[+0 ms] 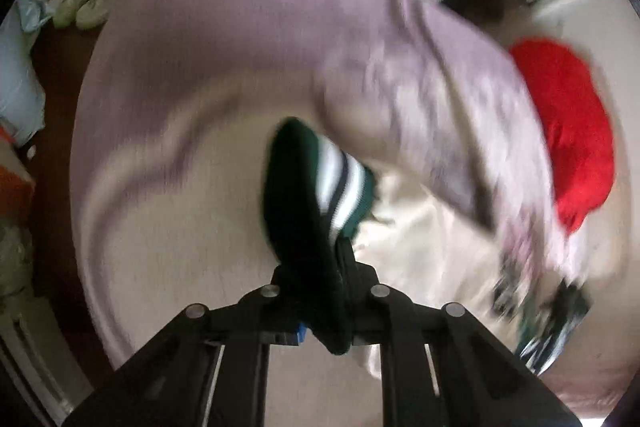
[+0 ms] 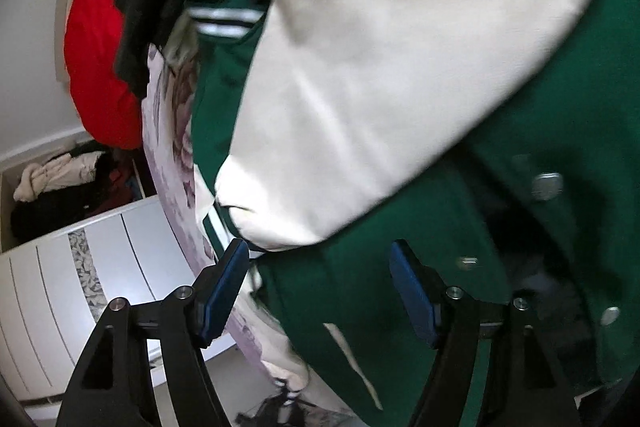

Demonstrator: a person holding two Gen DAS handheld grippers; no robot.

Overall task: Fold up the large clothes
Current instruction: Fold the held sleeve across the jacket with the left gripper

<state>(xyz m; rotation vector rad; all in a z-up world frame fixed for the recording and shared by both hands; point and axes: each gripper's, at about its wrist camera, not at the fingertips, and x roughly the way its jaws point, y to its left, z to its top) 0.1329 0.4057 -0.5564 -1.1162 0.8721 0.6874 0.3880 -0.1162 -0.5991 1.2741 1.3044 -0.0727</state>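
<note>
The left tool (image 1: pixel 340 267) was pressed together on the striped cuff (image 1: pixel 336 183) of the jacket, which stood up out of its jaws. The cream sleeve (image 1: pixel 420 227) ran from there to the right over the bed (image 1: pixel 180 227). The right tool (image 2: pixel 320 287) was spread, with nothing between its blue pads (image 2: pixel 224 287). The green jacket (image 2: pixel 400 307) lay on the bed just ahead of it, and the sleeve end (image 2: pixel 256 227) lay near the left pad, its long axis rising to the upper right. I judge the right tool nearer to the jacket body for the next grasp.
</note>
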